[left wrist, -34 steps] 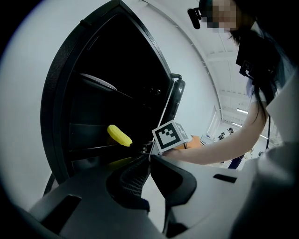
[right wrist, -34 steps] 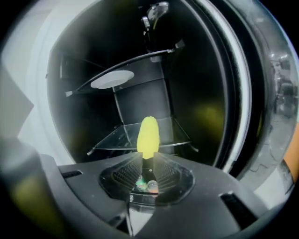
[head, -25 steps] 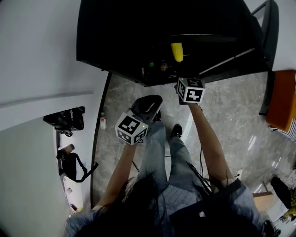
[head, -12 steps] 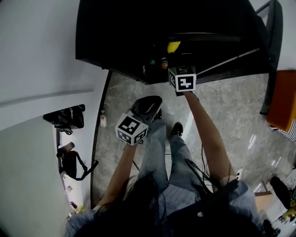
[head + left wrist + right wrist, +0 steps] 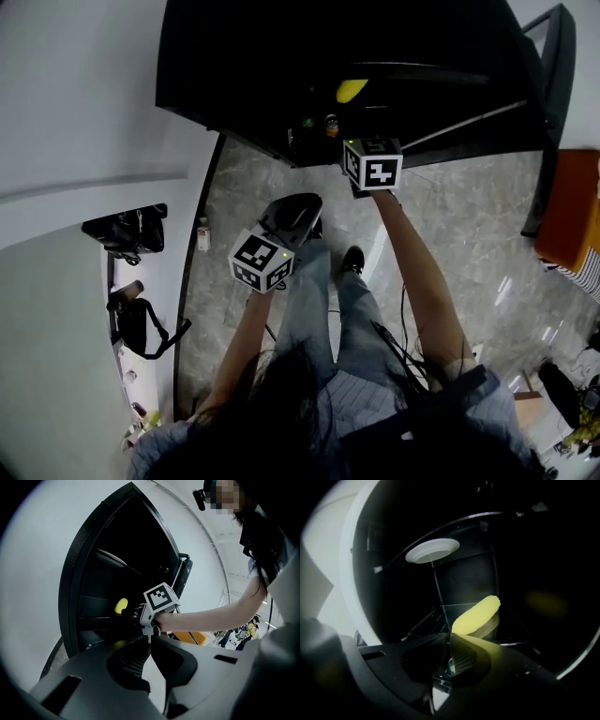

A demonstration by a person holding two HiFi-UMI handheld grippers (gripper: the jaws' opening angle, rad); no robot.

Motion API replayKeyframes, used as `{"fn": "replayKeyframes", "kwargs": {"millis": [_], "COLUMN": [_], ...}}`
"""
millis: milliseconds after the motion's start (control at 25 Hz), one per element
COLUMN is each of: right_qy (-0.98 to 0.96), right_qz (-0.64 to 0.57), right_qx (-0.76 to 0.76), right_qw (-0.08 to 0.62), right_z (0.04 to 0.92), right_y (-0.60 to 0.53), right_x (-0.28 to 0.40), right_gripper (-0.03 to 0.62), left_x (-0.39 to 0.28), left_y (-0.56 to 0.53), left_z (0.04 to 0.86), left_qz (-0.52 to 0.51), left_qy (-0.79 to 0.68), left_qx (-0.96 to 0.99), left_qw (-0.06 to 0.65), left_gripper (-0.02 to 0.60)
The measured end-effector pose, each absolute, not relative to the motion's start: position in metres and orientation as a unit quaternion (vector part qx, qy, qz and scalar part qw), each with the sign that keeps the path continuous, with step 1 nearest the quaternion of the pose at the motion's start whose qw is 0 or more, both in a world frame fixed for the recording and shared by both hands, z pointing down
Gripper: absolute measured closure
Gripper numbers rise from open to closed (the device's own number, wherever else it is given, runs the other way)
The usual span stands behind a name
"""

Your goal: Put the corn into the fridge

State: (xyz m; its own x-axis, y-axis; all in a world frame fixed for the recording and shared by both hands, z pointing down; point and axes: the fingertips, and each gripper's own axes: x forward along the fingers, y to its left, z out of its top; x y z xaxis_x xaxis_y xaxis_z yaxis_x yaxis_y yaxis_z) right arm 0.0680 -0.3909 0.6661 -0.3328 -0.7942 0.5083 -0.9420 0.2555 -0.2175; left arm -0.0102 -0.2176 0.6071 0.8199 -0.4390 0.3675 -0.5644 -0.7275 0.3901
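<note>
The yellow corn (image 5: 350,90) lies on a glass shelf (image 5: 511,630) inside the dark open fridge (image 5: 234,75). In the right gripper view the corn (image 5: 477,616) rests just beyond my right gripper (image 5: 450,639), whose jaws are shut with nothing between the ribbed pads. From the head view only the right gripper's marker cube (image 5: 372,164) shows, at the fridge's mouth. My left gripper (image 5: 298,208) hangs lower, outside the fridge, shut and empty. The left gripper view (image 5: 150,641) looks at the corn (image 5: 121,605) and the right hand.
A white plate (image 5: 432,550) sits on the shelf above the corn. Small jars (image 5: 319,124) stand at the fridge's lower edge. The fridge door (image 5: 544,103) is swung open at the right, beside an orange seat (image 5: 572,202). Bags (image 5: 127,234) and a bottle (image 5: 202,234) lie along the left wall.
The corn has gone from standing on end in the picture to lying across the shelf. My right gripper has shifted a little to the left at the fridge's mouth. The left gripper stays put.
</note>
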Motion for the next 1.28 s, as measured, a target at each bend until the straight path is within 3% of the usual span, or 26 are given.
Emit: {"fn": "replayKeyframes", "kwargs": {"millis": [440,760,1280], "right_qy": [-0.802,-0.820,-0.858], "right_qz": [0.245,0.268,0.175], "right_qx": [0.523,0.496,0.468], "right_qw": [0.153,0.101,0.122], "right_z": [0.629,0.565,0.469], "right_y": [-0.319,-0.243,-0.155], "right_x": [0.072,0.079,0.097], "right_gripper": [0.557,0.557,0.557], "left_x": [-0.009,-0.013,-0.001], "left_y": [-0.195,-0.171,-0.105], "left_z": [0.582,0.535,0.458], "left_qz": [0.112,0.095,0.058], "left_qy": [-0.305,-0.328,-0.322], "left_qx": [0.911,0.909,0.922], "left_qw": [0.256,0.241,0.206], "left_gripper": [0.572,0.572,0.574]}}
